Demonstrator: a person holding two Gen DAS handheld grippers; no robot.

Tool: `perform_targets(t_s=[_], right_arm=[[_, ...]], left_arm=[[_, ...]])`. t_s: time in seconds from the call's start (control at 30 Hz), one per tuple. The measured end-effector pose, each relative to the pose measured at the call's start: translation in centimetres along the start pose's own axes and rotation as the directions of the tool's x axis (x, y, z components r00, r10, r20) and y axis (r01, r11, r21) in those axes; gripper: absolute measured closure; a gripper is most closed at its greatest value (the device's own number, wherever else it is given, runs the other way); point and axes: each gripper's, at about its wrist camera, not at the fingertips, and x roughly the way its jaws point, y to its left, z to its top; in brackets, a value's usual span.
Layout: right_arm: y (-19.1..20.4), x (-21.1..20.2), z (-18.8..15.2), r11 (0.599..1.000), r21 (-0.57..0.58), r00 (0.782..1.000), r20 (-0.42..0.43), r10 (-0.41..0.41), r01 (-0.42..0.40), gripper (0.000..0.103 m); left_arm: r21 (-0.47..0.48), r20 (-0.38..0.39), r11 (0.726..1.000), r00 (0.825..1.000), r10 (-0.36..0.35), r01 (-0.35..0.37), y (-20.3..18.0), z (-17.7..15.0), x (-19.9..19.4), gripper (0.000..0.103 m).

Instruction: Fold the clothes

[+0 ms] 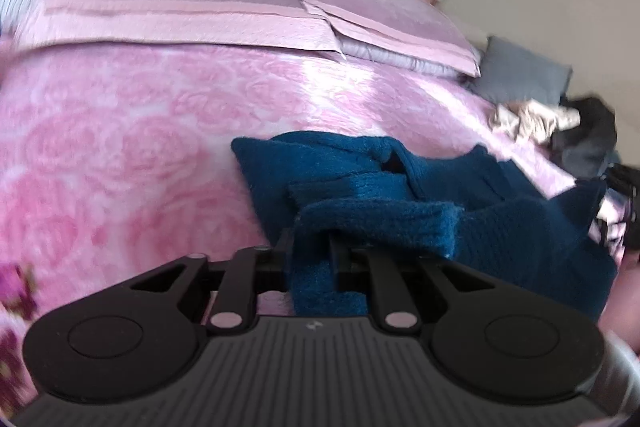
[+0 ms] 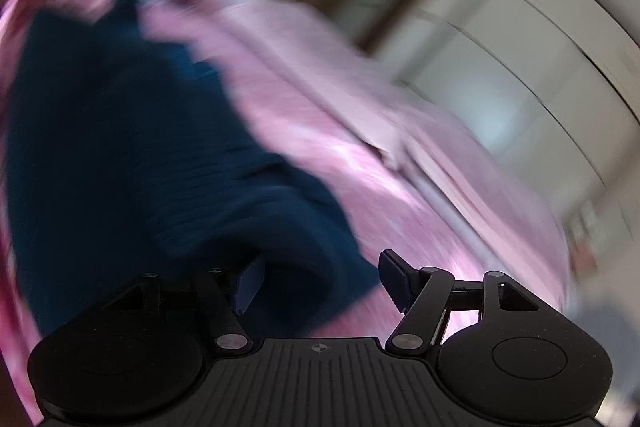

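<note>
A dark blue knitted sweater lies crumpled on the pink rose-patterned bedspread. My left gripper is shut on a fold of the sweater, which drapes over and between its fingers. In the blurred right wrist view the same blue sweater fills the left half. My right gripper is open, its fingers wide apart, with the sweater's edge lying between them but not clamped.
Two pink pillows lie at the head of the bed. A grey cushion, beige clothes and dark clothes lie at the right edge. White wardrobe doors stand behind the bed.
</note>
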Motion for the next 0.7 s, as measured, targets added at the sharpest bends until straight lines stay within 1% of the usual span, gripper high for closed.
perform_targets(t_s=[0.03, 0.07, 0.1, 0.13, 0.17, 0.2, 0.23, 0.27, 0.3, 0.33, 0.4, 0.47, 0.5, 0.53, 0.57, 0.6, 0.63, 0.67, 0.7], right_arm=[[-0.4, 0.5, 0.2, 0.999, 0.033, 0.999, -0.007, 0.035, -0.035, 0.094], [-0.8, 1.1, 0.4, 0.995, 0.066, 0.997, -0.014, 0.071, -0.069, 0.094], [-1.9, 1.6, 0.4, 0.982, 0.155, 0.994, -0.006, 0.109, -0.107, 0.094], [-3.6, 2.0, 0.3, 0.944, 0.295, 0.989, 0.02, 0.149, -0.148, 0.095], [-5.4, 2.5, -0.2, 0.88, 0.44, 0.983, 0.047, 0.177, -0.179, 0.095], [-7.2, 3.1, -1.1, 0.787, 0.584, 0.978, 0.073, 0.193, -0.199, 0.095], [-9.1, 3.8, -1.9, 0.67, 0.711, 0.974, 0.101, 0.205, -0.215, 0.094], [-10.1, 4.3, -2.6, 0.585, 0.781, 0.971, 0.114, 0.21, -0.218, 0.095], [-10.3, 4.8, -3.1, 0.547, 0.81, 0.971, 0.111, 0.214, -0.213, 0.094], [-10.5, 5.3, -3.6, 0.507, 0.837, 0.97, 0.108, 0.217, -0.207, 0.094], [-10.9, 6.3, -4.6, 0.424, 0.885, 0.969, 0.104, 0.225, -0.193, 0.094], [-11.2, 7.2, -5.5, 0.338, 0.924, 0.968, 0.1, 0.232, -0.177, 0.094], [-11.4, 7.7, -6.0, 0.293, 0.941, 0.967, 0.098, 0.236, -0.167, 0.094], [-11.6, 8.2, -6.5, 0.248, 0.956, 0.966, 0.097, 0.24, -0.158, 0.094], [-11.8, 8.7, -7.0, 0.203, 0.968, 0.965, 0.096, 0.244, -0.147, 0.094], [-12.0, 9.2, -7.5, 0.157, 0.978, 0.964, 0.094, 0.248, -0.136, 0.093], [-12.2, 9.4, -7.7, 0.128, 0.982, 0.963, 0.101, 0.25, -0.136, 0.082], [-12.4, 9.2, -7.7, 0.117, 0.982, 0.962, 0.114, 0.249, -0.147, 0.079], [-12.6, 9.1, -7.7, 0.105, 0.982, 0.96, 0.127, 0.248, -0.157, 0.074]], left_arm=[[0.026, 0.0, 1.0, 1.0, -0.001, 0.001, -0.1, 0.1, 0.0, 0.095], [0.014, 0.004, 1.0, 1.0, -0.017, 0.017, 0.1, 0.3, -0.1, 0.096], [-0.032, 0.01, 0.998, 0.999, -0.046, 0.046, 0.6, 0.5, -0.2, 0.096], [-0.095, 0.018, 0.993, 0.997, -0.074, 0.076, 1.4, 0.7, -0.2, 0.096], [-0.171, 0.028, 0.98, 0.995, -0.096, 0.099, 2.4, 0.8, 0.0, 0.097], [-0.261, 0.02, 0.958, 0.993, -0.115, 0.116, 3.4, 0.6, 0.6, 0.097], [-0.35, 0.013, 0.928, 0.991, -0.135, 0.131, 4.5, 0.5, 1.1, 0.097], [-0.436, 0.008, 0.889, 0.988, -0.155, 0.143, 5.5, 0.3, 1.7, 0.097], [-0.513, -0.012, 0.849, 0.988, -0.154, 0.126, 6.4, 0.1, 2.3, 0.097], [-0.561, -0.016, 0.818, 0.987, -0.161, 0.124, 7.0, -0.3, 2.8, 0.096], [-0.607, -0.011, 0.786, 0.987, -0.161, 0.122, 7.6, -0.7, 3.1, 0.096], [-0.609, 0.002, 0.783, 0.987, -0.161, 0.128, 7.6, -0.6, 3.0, 0.096], [-0.609, 0.008, 0.782, 0.987, -0.161, 0.132, 7.6, -0.5, 2.9, 0.094], [-0.604, 0.016, 0.785, 0.986, -0.164, 0.14, 7.6, -0.4, 2.9, 0.094], [-0.597, 0.024, 0.788, 0.986, -0.168, 0.149, 7.5, -0.2, 2.9, 0.091], [-0.591, 0.032, 0.791, 0.985, -0.171, 0.157, 7.5, -0.1, 2.9, 0.083], [-0.587, 0.045, 0.792, 0.984, -0.172, 0.165, 7.5, 0.1, 2.9, 0.08], [-0.581, 0.058, 0.795, 0.983, -0.172, 0.173, 7.3, 0.3, 2.9, 0.077], [-0.575, 0.07, 0.798, 0.983, -0.172, 0.181, 7.1, 0.6, 2.9, 0.074]])
